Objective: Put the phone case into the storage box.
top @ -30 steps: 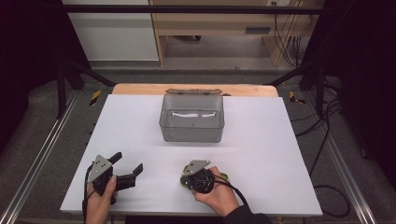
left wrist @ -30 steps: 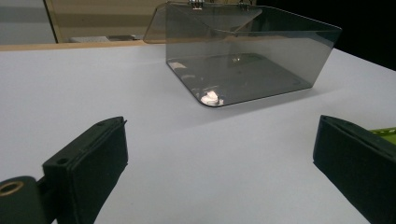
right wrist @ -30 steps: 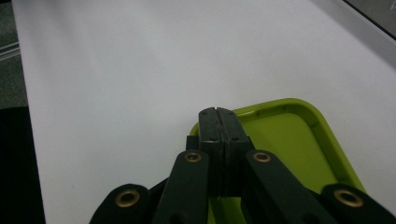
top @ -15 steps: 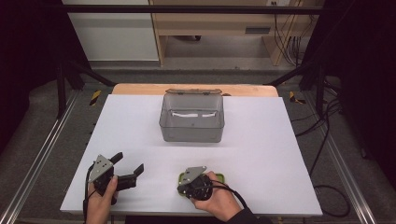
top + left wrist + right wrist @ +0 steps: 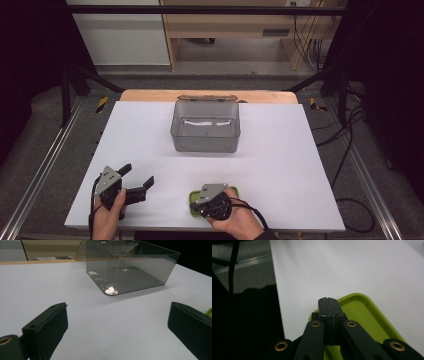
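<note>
Right hand-held gripper (image 5: 197,204) sits at about 6 o'clock on the white worktop (image 5: 280,160), jaws pressed fully together with nothing visible between the pads; in the right gripper view the closed tips (image 5: 329,305) rest over the rim of a lime-green tray (image 5: 364,315). The tray (image 5: 191,200) lies flat near the worktop's near edge, mostly covered by the gripper body. Judgement: closed jaws placed on the rim suggest pushing or pinning the tray rather than lifting it; whether the tips actually touch the rim I cannot tell. Left hand-held gripper (image 5: 137,176) waits at about 7 o'clock, jaws spread wide and empty, pointed roughly toward 2 o'clock, probably parked to stay clear. A smoky transparent bin (image 5: 205,127) with its hinged lid thrown back stands at 12 o'clock, well apart from both grippers; a small white item (image 5: 111,290) lies on its floor. Open room: bare worktop between tray and bin, and wide margins toward 3 and 9 o'clock. The near edge is just beside the tray, so little slack toward 6 o'clock.
</note>
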`<state>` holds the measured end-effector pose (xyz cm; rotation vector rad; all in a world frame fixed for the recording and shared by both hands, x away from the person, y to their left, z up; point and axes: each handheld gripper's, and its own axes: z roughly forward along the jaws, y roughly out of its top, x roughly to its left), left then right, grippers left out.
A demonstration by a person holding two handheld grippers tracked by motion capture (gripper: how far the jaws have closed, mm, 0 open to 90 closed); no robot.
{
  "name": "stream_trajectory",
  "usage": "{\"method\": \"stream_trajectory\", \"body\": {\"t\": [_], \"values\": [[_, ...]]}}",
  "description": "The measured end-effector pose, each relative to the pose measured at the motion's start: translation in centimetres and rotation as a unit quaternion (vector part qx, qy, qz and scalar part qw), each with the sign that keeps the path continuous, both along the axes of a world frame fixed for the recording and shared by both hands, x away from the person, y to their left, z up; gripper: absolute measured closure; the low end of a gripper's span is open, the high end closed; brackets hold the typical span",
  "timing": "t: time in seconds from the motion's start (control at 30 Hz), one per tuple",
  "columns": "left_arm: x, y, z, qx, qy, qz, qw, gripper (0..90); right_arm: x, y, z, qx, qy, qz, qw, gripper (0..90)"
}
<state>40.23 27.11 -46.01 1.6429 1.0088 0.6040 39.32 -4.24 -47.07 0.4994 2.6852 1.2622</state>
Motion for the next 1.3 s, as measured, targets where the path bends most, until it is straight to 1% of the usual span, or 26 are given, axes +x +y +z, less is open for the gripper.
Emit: {"method": "stream_trajectory", "body": {"t": [0.07, 0.13, 0.2, 0.33, 0.43, 0.53, 0.67, 0.7, 0.77, 0.8, 0.83, 0.9, 0.97, 1.03, 1.1, 1.17, 1.2, 1.27, 1.3], "values": [[0.0, -0.1, 0.0, 0.003, 0.000, -0.002, 1.0000, 2.6, 0.3, -1.0, 0.1, 0.020, -0.009, -0.021, 0.9996, 90.0], [0.0, -0.2, 0.0, 0.003, 0.001, -0.005, 1.0000, 2.6, 0.7, -2.1, 0.2, 0.040, -0.013, -0.046, 0.9980, 90.0], [0.1, -0.4, 0.1, 0.005, 0.002, -0.013, 0.9999, 2.5, 0.9, -3.2, 0.5, 0.047, -0.027, -0.066, 0.9964, 90.0], [0.0, -0.9, 0.1, 0.015, 0.003, -0.028, 0.9995, 2.5, 1.3, -5.5, 1.0, 0.070, -0.047, -0.112, 0.9901, 90.0], [0.0, -1.3, 0.1, 0.021, 0.005, -0.039, 0.9990, 2.5, 1.6, -7.1, 1.2, 0.083, -0.055, -0.143, 0.9847, 90.0], [0.1, -1.8, 0.2, 0.026, 0.006, -0.045, 0.9986, 2.5, 1.7, -8.5, 1.2, 0.087, -0.061, -0.169, 0.9798, 88.8], [0.3, -2.5, 0.4, 0.037, 0.010, -0.059, 0.9975, 2.5, 1.9, -9.9, 1.1, 0.090, -0.064, -0.191, 0.9753, 83.2], [0.4, -2.7, 0.5, 0.040, 0.013, -0.064, 0.9971, 2.5, 1.9, -10.1, 1.1, 0.090, -0.066, -0.196, 0.9742, 80.4], [0.6, -3.2, 0.6, 0.043, 0.017, -0.074, 0.9962, 2.5, 1.8, -10.6, 1.2, 0.093, -0.069, -0.208, 0.9713, 71.8], [0.6, -3.5, 0.6, 0.049, 0.019, -0.080, 0.9955, 2.5, 1.8, -10.8, 1.2, 0.095, -0.073, -0.213, 0.9698, 67.7], [0.7, -3.8, 0.7, 0.054, 0.021, -0.085, 0.9947, 2.5, 1.8, -11.0, 1.3, 0.095, -0.076, -0.220, 0.9678, 61.1], [1.0, -4.4, 0.8, 0.065, 0.023, -0.098, 0.9929, 2.5, 1.8, -11.4, 1.3, 0.094, -0.085, -0.239, 0.9628, 44.2], [1.2, -5.1, 0.9, 0.071, 0.030, -0.108, 0.9911, 2.5, 1.9, -11.8, 1.4, 0.092, -0.092, -0.256, 0.9580, 32.2], [1.4, -6.0, 1.0, 0.082, 0.037, -0.122, 0.9884, 2.5, 1.8, -12.2, 1.3, 0.090, -0.103, -0.276, 0.9514, 19.5], [1.5, -6.9, 1.0, 0.097, 0.040, -0.140, 0.9846, 2.5, 1.8, -12.7, 1.3, 0.091, -0.107, -0.288, 0.9473, 13.6], [1.7, -7.7, 1.0, 0.107, 0.042, -0.153, 0.9815, 2.5, 1.7, -13.2, 1.3, 0.095, -0.116, -0.300, 0.9419, 9.6], [1.8, -8.1, 1.0, 0.111, 0.042, -0.159, 0.9801, 2.6, 1.6, -13.4, 1.4, 0.098, -0.116, -0.304, 0.9404, 8.0], [2.1, -8.9, 1.2, 0.116, 0.044, -0.167, 0.9781, 2.8, 1.5, -13.9, 1.5, 0.102, -0.122, -0.309, 0.9378, 6.3], [2.3, -9.2, 1.3, 0.121, 0.046, -0.172, 0.9766, 2.9, 1.4, -14.1, 1.5, 0.103, -0.126, -0.308, 0.9375, 5.8]]}}
